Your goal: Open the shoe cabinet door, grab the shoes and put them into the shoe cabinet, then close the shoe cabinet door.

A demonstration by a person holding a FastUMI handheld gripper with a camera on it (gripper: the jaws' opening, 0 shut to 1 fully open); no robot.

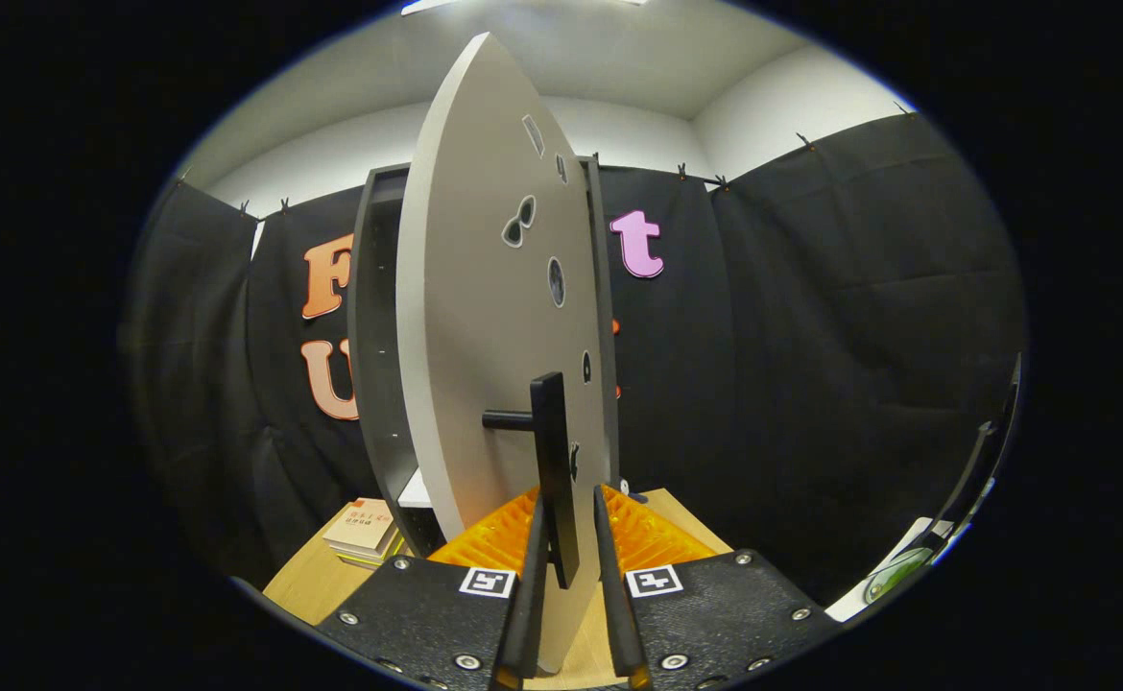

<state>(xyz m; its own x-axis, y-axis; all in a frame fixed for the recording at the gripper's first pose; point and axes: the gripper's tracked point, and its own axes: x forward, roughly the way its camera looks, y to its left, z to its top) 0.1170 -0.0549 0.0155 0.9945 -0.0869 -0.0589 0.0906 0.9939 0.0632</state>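
Observation:
The shoe cabinet (375, 326) has a dark frame and stands on a wooden table against the booth wall. Its pale door (485, 288) is swung partly open towards me, edge on, with several small stickers on its face. A black bar handle (552, 451) sticks out from the door on a short post. My gripper (569, 499) has the lower part of this handle between its fingers, and the fingers are closed in on it. Dark shelves with a white board at the bottom show inside the cabinet, left of the door.
A stack of books (365, 528) lies on the wooden table (307, 585) left of the cabinet's foot. Beyond the fingers to the right, a dark slanted stand (979, 470) rises beside a white surface edge. Black cloth hangs behind everything.

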